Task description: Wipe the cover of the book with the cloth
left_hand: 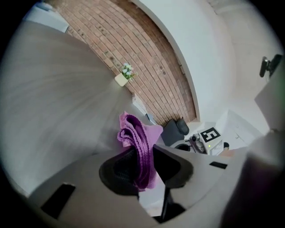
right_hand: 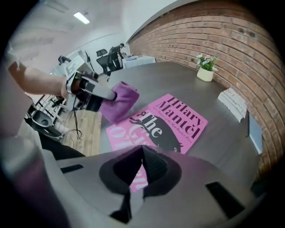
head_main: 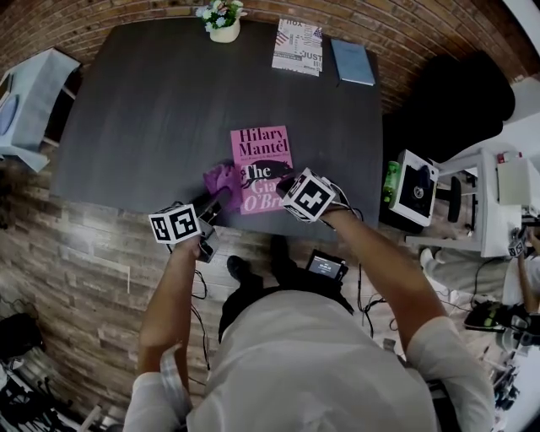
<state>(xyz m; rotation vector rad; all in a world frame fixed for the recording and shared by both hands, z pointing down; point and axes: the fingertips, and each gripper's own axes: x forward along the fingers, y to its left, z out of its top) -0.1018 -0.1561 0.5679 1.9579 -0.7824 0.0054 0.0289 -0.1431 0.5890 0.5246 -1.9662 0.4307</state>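
- Spreading under everything, a floor (head_main: 76, 278) of brown wood planks, with a red brick wall (head_main: 110, 15) along the far side.
- Filling the middle of the room, a big dark grey table (head_main: 152, 101), flat and dull on top.
- Sitting off the table's right side, a big black seat (head_main: 456, 97); off its left corner, a small pale table (head_main: 38, 97).
- Lying flat near the table's near edge, a pink book (head_main: 261, 152), cover up, with big letters and a dark animal shape on it.
- Resting side by side at the table's far edge, a printed paper (head_main: 297, 46) and a thin blue book (head_main: 352, 62).
- Reaching in from the near left, the left gripper (head_main: 218, 201), jaws pinched tight on a purple cloth (head_main: 221, 179).
- Hanging bunched and folded from those jaws, that cloth right at the pink book's left edge.
- Pointing down over the near right part of the pink book, the right gripper (head_main: 283, 181), jaws pressed together with nothing between them.
- Standing at the middle of the table's far edge, a little white pot (head_main: 224, 29) of small flowers.
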